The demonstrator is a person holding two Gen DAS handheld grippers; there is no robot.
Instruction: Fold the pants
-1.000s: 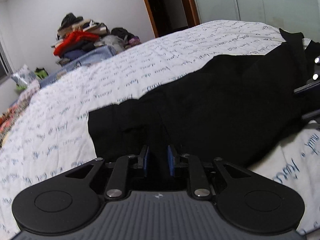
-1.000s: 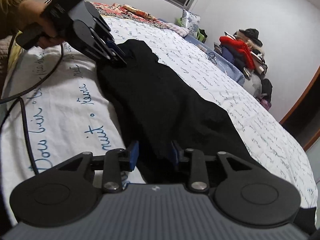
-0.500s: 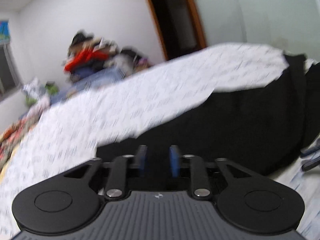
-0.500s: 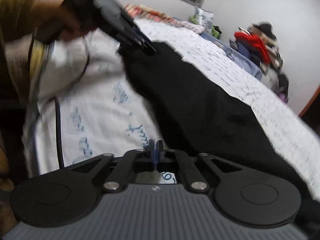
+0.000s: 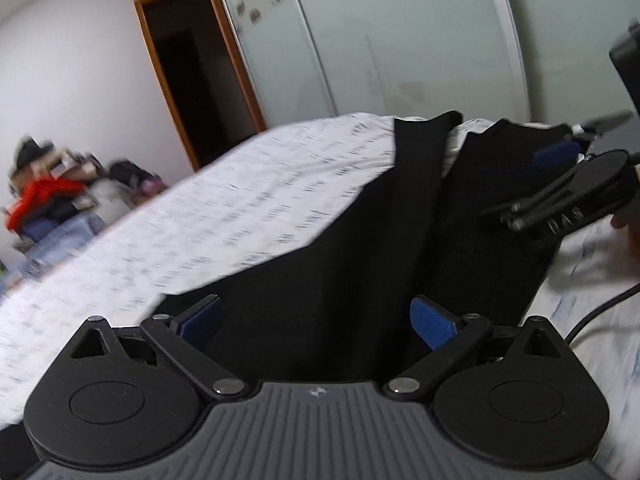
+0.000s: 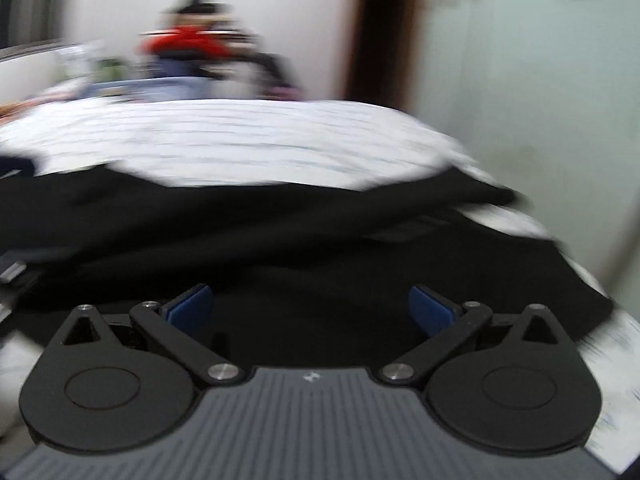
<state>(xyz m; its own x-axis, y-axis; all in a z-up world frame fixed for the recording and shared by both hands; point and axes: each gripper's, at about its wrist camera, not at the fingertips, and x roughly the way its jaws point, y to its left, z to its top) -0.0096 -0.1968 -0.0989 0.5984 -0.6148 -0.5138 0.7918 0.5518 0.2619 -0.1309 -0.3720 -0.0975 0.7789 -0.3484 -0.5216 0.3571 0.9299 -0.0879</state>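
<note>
left gripper (image 5: 316, 320): jaws spread wide, nothing between the blue pads (image 5: 434, 322); black cloth lies under and ahead of them, contact unclear. Likely parked open so it can take a new bite on the fabric.
right gripper (image 6: 310, 310): jaws wide apart too, empty; pads (image 6: 192, 306) sit low over dark fabric, touching or just above, can't tell (heavy blur). In the left wrist view it shows at 3 o'clock, over the far part of the garment.
pants (image 5: 360, 240): black, spread on the bed, running from the left gripper at 6 o'clock up toward 1 o'clock. Two strips part at the far end with a sliver of bedspread between, probably the two legs. Right wrist view: dark band across the middle, 9 to 3 o'clock.
bedspread (image 5: 240, 200): white with blue script, flat; serves as the folding surface, pants near its closer edge within reach.
cable (image 5: 600, 312): at 4 o'clock on the bedspread, beside the pants, apart from them.
clothes pile (image 5: 44, 200): 9 o'clock, off past the bed, not involved.
wardrobe doors (image 5: 400, 40): pale, at 12 o'clock behind the bed.
stage (judgement): a fold looks laid down, cloth released; next grip points not yet taken.
risk (judgement): limp fabric, a shallow pinch could catch one layer only.
</note>
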